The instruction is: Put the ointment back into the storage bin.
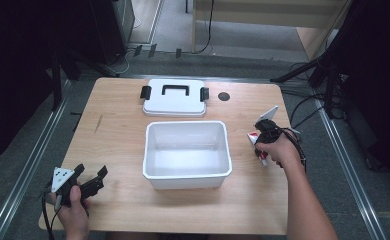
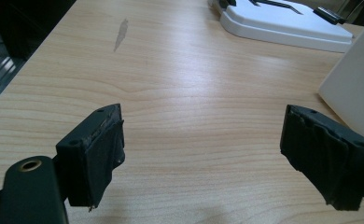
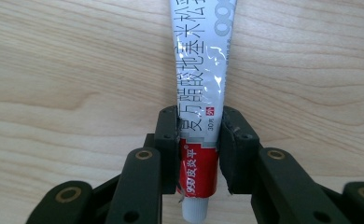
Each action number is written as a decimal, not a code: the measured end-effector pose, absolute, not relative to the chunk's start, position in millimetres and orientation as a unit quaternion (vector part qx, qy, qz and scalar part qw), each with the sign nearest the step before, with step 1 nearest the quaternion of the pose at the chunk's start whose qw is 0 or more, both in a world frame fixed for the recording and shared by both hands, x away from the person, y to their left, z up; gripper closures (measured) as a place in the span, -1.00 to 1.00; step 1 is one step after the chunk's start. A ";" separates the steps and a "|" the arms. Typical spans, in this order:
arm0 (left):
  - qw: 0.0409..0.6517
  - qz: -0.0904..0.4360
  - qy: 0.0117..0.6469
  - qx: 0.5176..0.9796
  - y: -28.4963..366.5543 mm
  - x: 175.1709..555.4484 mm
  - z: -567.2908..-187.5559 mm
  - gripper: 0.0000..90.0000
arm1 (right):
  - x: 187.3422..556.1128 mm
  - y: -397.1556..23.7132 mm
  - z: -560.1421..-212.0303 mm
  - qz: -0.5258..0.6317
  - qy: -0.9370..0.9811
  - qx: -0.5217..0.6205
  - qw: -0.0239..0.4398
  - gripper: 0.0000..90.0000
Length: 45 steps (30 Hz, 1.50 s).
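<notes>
A box point(image 1: 187, 177) sits at the middle of the tabletop point(image 1: 118, 130), with its lid point(image 1: 175, 102) lying flat just behind it, apart from it. A tube point(image 1: 259, 150) lies on the tabletop right of the box, between the right tool's point(image 1: 259, 148) jaws. The left tool point(image 1: 94, 179) rests near the front left corner, well left of the box.

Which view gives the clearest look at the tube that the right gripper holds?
The right gripper view: the tube runs up the frame, its print sharp, clamped between the right gripper jaws. The high view gives a small red-and-white glimpse beside the hand.
</notes>
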<state>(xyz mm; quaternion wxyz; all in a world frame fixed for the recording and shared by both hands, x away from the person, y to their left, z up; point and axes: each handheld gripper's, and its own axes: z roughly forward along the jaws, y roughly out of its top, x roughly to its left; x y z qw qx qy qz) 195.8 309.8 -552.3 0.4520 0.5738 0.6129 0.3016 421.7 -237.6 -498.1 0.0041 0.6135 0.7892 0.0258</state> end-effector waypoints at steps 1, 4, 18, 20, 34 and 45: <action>0.453 0.301 0.613 0.574 309.8 195.9 -552.3 -0.68 | 420.9 -237.9 -496.4 0.031 0.791 0.612 0.003 0.60; 0.452 0.301 0.613 0.573 309.7 196.0 -552.3 -0.68 | 418.1 -237.8 -490.2 0.038 0.792 0.609 0.000 0.60; 0.451 0.300 0.614 0.574 309.6 196.0 -552.2 -0.68 | 404.1 -231.8 -451.6 0.063 0.804 0.592 -0.003 0.60; 0.451 0.300 0.614 0.574 309.5 196.1 -552.2 -0.68 | 402.6 -228.8 -445.0 0.065 0.807 0.586 -0.003 0.60; 0.452 0.300 0.614 0.573 309.5 196.3 -552.3 -0.68 | 391.9 -193.3 -393.8 0.091 0.833 0.547 0.002 0.60; 0.453 0.299 0.614 0.572 310.0 197.0 -552.5 -0.68 | 381.3 -157.6 -360.7 0.095 0.856 0.507 0.012 0.60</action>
